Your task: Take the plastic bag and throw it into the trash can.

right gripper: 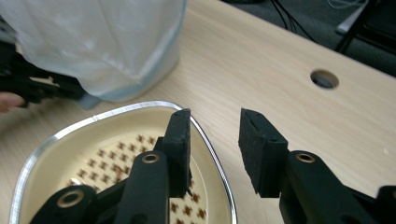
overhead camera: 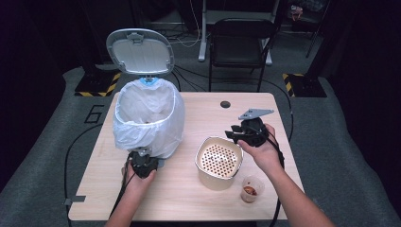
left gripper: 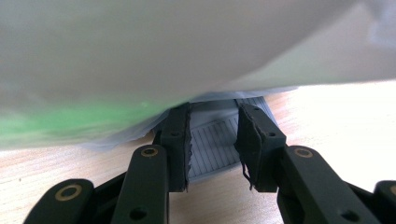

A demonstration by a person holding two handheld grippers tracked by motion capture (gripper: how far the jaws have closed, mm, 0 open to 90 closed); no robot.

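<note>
Plainly cream basket [overhead camera: 219,162], perforated floor

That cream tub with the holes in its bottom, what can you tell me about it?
The cream tub with a perforated floor looks like a rounded-square basket with a shiny silver rim. It stands upright and empty on the wooden table, between the bag-lined bin and a small plastic cup. The right hand-held gripper is open, its jaws astride the rim.

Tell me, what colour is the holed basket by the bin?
Cream, with a silvery rim: the basket, clearest in the high view.
</note>
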